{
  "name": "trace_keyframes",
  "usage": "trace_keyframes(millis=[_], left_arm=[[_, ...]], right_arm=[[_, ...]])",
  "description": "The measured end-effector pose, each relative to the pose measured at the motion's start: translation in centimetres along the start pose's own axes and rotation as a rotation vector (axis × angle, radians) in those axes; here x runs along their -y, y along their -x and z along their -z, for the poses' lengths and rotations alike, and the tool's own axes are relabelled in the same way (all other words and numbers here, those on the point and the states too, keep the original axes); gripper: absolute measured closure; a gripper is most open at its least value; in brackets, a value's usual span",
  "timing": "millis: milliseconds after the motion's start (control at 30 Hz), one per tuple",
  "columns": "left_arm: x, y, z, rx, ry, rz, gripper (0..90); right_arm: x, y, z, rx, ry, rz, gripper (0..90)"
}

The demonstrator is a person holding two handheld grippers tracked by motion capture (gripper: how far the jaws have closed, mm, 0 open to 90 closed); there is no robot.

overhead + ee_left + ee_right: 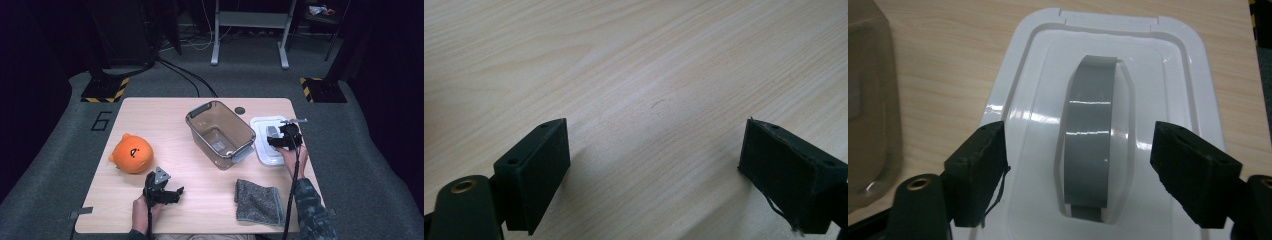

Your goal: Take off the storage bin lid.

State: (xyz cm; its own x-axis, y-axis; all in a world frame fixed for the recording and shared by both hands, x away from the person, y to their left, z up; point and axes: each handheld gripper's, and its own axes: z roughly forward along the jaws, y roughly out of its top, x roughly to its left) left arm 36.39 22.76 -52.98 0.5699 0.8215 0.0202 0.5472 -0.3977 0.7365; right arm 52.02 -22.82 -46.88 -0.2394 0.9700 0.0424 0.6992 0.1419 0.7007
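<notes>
Hovering over the white lid [1108, 120], the right gripper [1080, 165] had its jaws spread wide, and nothing was pinched between them. The lid lay flat on the table [165, 115], right under the fingers [980, 170], with its grey handle [1093, 135] running up the gap between the two pads and touching neither. In the high view the lid [261, 150] sat just beside the clear box [220, 132], on the side away from the orange plush toy [131, 154].

The left gripper [654, 170] was also wide open, with only bare wood between its fingers [536, 170]. A grey cloth [259, 201] lay near the person's right sleeve, well apart from both sets of fingers.

It looked like the step was about the lid, and the box looked nearly empty. If the lid was to be lifted, the next move would likely call for the fingers to drop lower, with one pad on each side of the handle, then squeeze it.
</notes>
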Motion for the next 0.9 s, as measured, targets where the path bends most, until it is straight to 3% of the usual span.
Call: trace_keyframes(millis=[100,333,400,533,633,900], left_arm=[[0.0,0.0,0.0,0.001,0.001,0.001,12.4],[0.0,0.0,0.0,0.0,0.001,0.003,12.3],[0.0,0.0,0.0,0.0,0.001,0.003,12.3],[0.0,0.0,0.0,0.0,0.002,0.002,12.3],[0.0,0.0,0.0,0.0,-0.002,0.0,12.3],[0.0,0.0,0.0,0.001,-0.002,-0.001,12.3]], right_arm=[[0.7,0.1,1.5,-0.036,-0.002,0.026,15.1],[2.6,0.4,3.9,-0.031,0.02,0.074,10.2],[4.0,0.6,4.9,-0.039,0.018,0.086,6.6],[5.4,0.9,5.5,-0.027,0.008,0.097,4.3],[7.8,1.4,6.0,-0.029,0.003,0.099,2.8],[11.6,2.0,6.2,-0.018,-0.001,0.094,2.2]])
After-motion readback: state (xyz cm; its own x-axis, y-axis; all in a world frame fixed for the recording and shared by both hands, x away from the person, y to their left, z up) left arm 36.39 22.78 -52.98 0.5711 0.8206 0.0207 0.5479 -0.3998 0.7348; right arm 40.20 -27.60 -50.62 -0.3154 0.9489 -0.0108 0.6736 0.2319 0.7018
